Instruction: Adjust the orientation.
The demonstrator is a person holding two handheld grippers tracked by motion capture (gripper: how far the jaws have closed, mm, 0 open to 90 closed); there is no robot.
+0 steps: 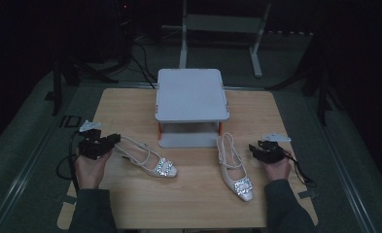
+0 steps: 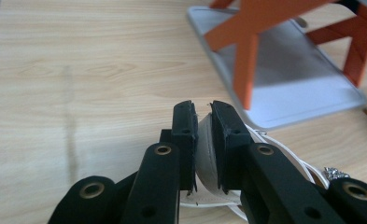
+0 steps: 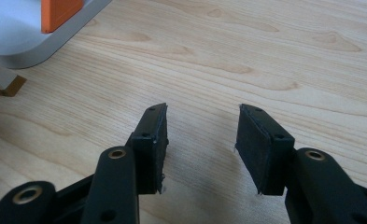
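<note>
Two cream slingback shoes lie on the wooden table, one left shoe at eight o'clock of the grey two-tier stand, one right shoe at five (buckles sparkling). Left gripper pinches the left shoe's heel; right gripper gapes wide, holding nothing. Dark room beyond.
</note>
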